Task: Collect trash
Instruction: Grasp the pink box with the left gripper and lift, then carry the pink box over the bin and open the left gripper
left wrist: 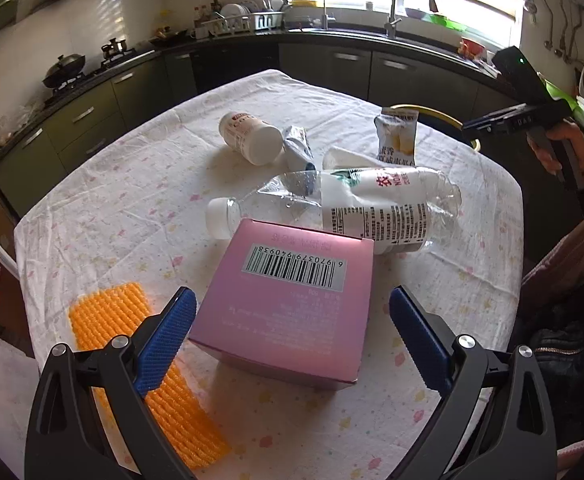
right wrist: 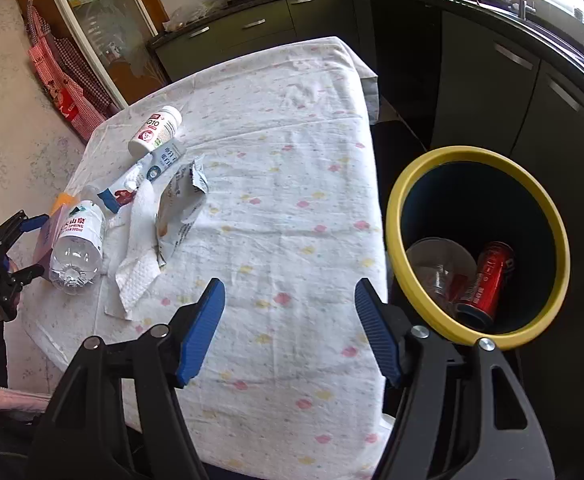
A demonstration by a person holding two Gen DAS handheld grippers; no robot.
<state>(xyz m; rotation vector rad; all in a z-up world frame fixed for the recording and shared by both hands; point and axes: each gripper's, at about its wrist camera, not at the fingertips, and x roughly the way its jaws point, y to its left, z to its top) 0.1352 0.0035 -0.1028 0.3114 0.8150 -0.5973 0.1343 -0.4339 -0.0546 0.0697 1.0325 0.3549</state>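
Left hand-held gripper point(left wrist: 289, 322): jaws wide, astride the near part of the pink box point(left wrist: 283, 304); the pads do not press on it.
Right hand-held gripper point(right wrist: 289, 326): jaws wide, nothing between them, over bare cloth at the near right of the desk point(right wrist: 292, 128).
Pink box: sits on the desk nearest the left gripper, barcode face up, one corner toward the camera.
Water bottle point(left wrist: 344, 210): lies on its side just beyond the box, long axis across the desk, white cap to the left, crushed base to the right.
Pill bottle point(left wrist: 249, 138): on its side farther off, flat base toward the camera.
Snack wrapper point(left wrist: 396, 136): crumpled, far right, beside a white paper towel point(right wrist: 137, 248).
Orange mesh sleeve point(left wrist: 131, 360): flat on the cloth, left of the box.
Bin point(right wrist: 478, 152): yellow rim, on the floor right of the desk, holding a red can point(right wrist: 488, 280) and a clear cup point(right wrist: 438, 268).
Surface: white cloth with small pastel spots, wrinkled.
Room: kitchen with dark cabinets, a stove with a wok point(left wrist: 63, 66), a sink tap point(left wrist: 398, 4) under a bright window.
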